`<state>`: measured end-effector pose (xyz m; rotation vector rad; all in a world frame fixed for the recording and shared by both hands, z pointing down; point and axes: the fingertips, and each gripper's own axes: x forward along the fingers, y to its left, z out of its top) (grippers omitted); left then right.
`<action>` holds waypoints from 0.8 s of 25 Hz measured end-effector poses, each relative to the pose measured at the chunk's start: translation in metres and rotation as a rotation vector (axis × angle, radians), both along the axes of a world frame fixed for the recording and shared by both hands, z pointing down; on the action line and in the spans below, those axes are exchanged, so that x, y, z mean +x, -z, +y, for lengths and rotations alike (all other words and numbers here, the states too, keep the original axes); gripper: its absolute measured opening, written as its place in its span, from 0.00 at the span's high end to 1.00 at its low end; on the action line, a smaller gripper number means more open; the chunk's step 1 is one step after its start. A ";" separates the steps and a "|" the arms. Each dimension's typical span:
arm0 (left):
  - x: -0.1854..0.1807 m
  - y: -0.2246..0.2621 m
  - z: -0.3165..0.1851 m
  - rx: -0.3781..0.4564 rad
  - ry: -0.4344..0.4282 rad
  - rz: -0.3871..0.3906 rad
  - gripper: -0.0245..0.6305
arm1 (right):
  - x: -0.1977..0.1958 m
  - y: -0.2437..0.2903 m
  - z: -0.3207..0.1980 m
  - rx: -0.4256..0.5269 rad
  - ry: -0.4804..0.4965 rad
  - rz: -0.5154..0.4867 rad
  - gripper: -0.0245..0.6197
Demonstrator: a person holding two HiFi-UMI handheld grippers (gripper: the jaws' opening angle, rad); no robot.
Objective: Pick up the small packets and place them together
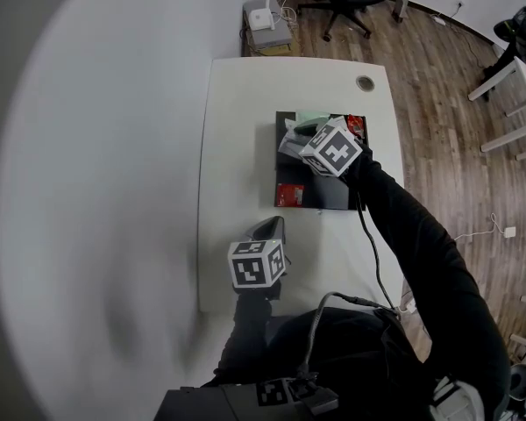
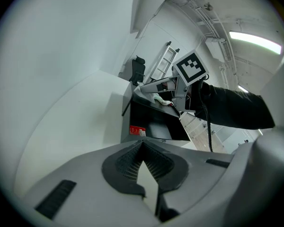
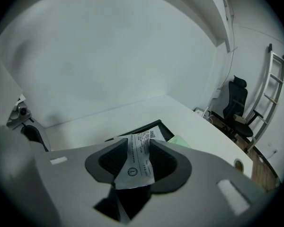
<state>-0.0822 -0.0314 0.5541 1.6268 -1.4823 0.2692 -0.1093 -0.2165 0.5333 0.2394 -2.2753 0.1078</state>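
White surface (image 1: 237,147) carries black tray (image 1: 333,191) midway along.
Right tool (image 3: 138,141) over tray's far end. Pads against sides of white packet (image 3: 138,162), printed face toward camera, lower end flopping free.
Left tool (image 2: 141,143) near surface's front edge, tips together, nothing between.
Red packet (image 1: 289,196) in tray's near left corner; green packet (image 1: 311,118) at far edge.
Packets judged light, thin, limp, slick film: pinch flat across middle, squeeze gently, expect sag and slip.
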 end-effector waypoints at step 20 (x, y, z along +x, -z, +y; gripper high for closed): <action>0.027 0.054 -0.036 0.127 -0.076 -0.023 0.96 | 0.081 0.143 0.019 0.030 -0.348 -0.531 0.88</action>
